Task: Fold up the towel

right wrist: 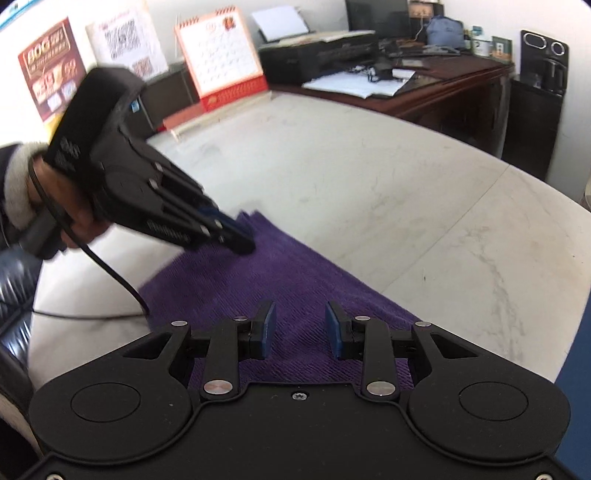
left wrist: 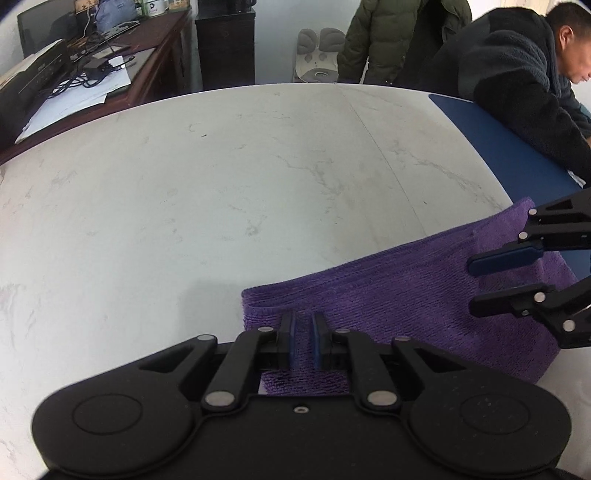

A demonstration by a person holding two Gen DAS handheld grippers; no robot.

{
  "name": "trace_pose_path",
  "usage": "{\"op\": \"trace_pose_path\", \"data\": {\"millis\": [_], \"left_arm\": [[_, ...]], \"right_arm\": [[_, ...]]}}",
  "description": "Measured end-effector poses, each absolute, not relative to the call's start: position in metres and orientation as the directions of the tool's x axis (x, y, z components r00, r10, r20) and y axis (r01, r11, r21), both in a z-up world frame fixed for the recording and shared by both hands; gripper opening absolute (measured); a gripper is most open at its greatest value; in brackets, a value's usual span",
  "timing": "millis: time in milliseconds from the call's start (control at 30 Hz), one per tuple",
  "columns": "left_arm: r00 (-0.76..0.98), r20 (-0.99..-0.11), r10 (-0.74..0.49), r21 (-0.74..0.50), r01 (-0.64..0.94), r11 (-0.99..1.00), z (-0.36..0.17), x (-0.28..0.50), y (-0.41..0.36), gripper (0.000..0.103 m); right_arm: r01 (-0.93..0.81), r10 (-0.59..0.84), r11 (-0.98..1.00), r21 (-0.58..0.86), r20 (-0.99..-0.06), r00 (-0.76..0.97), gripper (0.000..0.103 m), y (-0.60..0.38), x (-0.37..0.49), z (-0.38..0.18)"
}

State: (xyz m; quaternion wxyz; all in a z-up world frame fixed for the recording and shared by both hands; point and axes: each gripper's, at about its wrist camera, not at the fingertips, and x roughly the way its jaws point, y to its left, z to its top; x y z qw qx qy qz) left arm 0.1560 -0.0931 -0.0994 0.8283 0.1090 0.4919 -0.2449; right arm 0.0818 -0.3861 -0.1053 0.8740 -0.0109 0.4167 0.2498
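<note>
The purple towel (left wrist: 406,295) lay folded into a layered band on the white marbled desk (left wrist: 221,184), near its front edge. The left gripper (left wrist: 302,341) had its jaws nearly together, pinching a ridge of the towel's near-left end between the blue pads (left wrist: 293,339). The right gripper (right wrist: 300,328) hung over the other end with its jaws apart and nothing between them; the cloth showed in the gap.

Containers: none held anything that could be made out.

The left wrist view alone showed a blue mat (left wrist: 517,155) at the desk's far right, a man in a dark fleece (left wrist: 517,81) leaning over it, and someone in an olive puffer jacket (left wrist: 391,33). The right wrist view alone showed the hand (right wrist: 70,199) gripping the left tool, its black cable (right wrist: 110,273), a desk calendar (right wrist: 221,55) and a printer (right wrist: 317,51).
</note>
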Motion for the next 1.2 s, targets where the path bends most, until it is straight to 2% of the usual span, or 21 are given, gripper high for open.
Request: {"op": "trace_pose_path", "data": {"millis": [233, 333, 467, 567, 733, 867, 1200], "left_arm": [[0.401, -0.865, -0.303, -0.066, 0.508, 0.859, -0.098, 0.161, -0.087, 0.01], [0.407, -0.864, -0.295, -0.062, 0.496, 0.866, -0.096, 0.16, -0.086, 0.01], [0.418, -0.857, -0.301, -0.059, 0.501, 0.863, -0.088, 0.153, -0.088, 0.011], [0.399, -0.835, -0.379, -0.123, 0.536, 0.835, -0.08, 0.145, -0.098, 0.011], [0.334, -0.83, -0.446, -0.151, 0.636, 0.757, -0.087, 0.137, -0.134, 0.012], [0.332, -0.835, -0.438, -0.118, 0.67, 0.733, -0.099, 0.134, -0.145, 0.012], [0.411, -0.832, -0.374, -0.066, 0.595, 0.801, -0.101, 0.152, -0.118, 0.012]], "right_arm": [[-0.394, 0.361, 0.908, 0.141, -0.74, 0.567, 0.028, -0.406, 0.098, -0.119], [-0.337, 0.28, 0.938, 0.08, -0.748, 0.601, 0.03, -0.414, 0.103, -0.123], [-0.286, 0.276, 0.952, 0.109, -0.712, 0.645, 0.031, -0.428, 0.096, -0.112], [-0.313, 0.309, 0.942, 0.124, -0.687, 0.658, 0.031, -0.427, 0.076, -0.098], [-0.352, 0.32, 0.929, 0.116, -0.73, 0.604, 0.031, -0.417, 0.047, -0.098], [-0.347, 0.306, 0.931, 0.115, -0.763, 0.57, 0.031, -0.415, 0.032, -0.104], [-0.33, 0.221, 0.943, 0.036, -0.808, 0.546, 0.032, -0.423, 0.0, -0.115]]}}
